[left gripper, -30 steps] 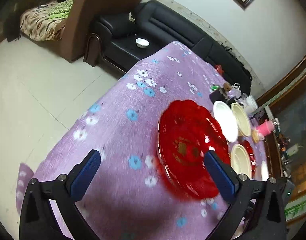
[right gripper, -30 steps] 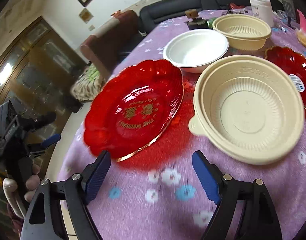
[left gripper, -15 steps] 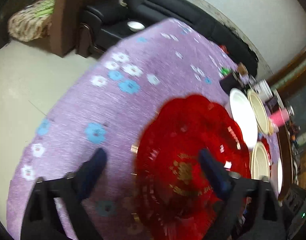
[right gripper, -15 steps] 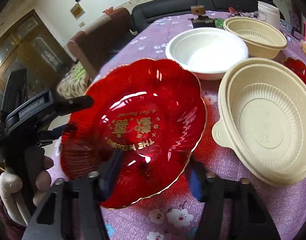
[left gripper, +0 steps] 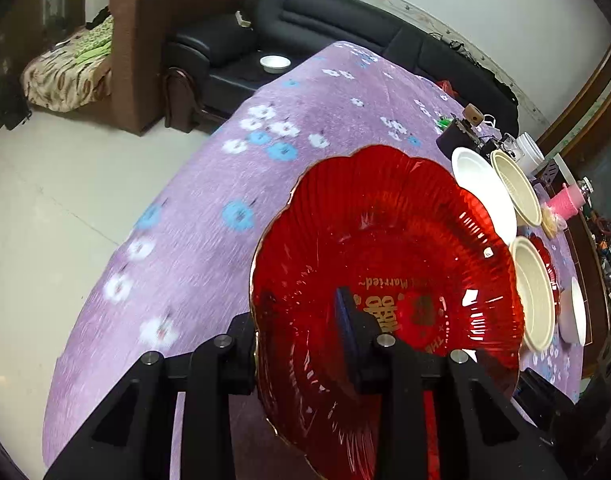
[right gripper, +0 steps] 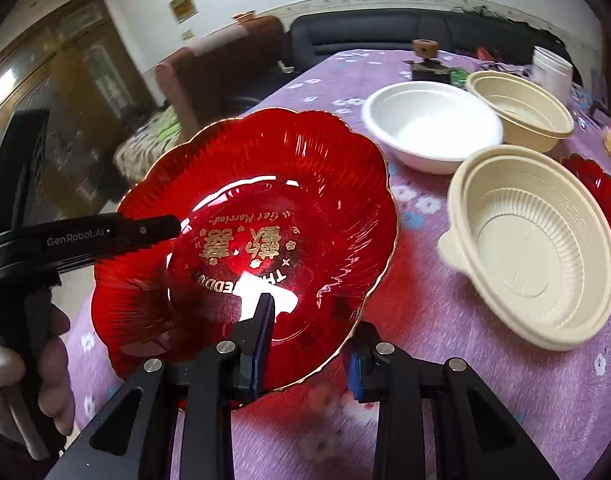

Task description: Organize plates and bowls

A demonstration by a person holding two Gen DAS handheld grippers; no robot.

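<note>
1. Gripping opposite edges, both your fingers have just been closing on the red plate: left gripper clamps its rim, right gripper straddles the near rim.
2. It sits tilted above the purple surface, left of the cream bowl.
3. Earlier it lay flat, fingers spread wide.

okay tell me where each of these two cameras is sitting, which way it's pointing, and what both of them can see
Left wrist: rides on the left gripper, looking down along its fingers over the red plate toward the black sofa; only its own jaws show, closed on the plate's rim.
Right wrist: rides on the right gripper, looking across the plate toward the beige bowl; its jaws straddle the near rim, and a hand holding the left gripper shows.
Shared: red plate, white bowl, beige bowls, purple tablecloth.
</note>
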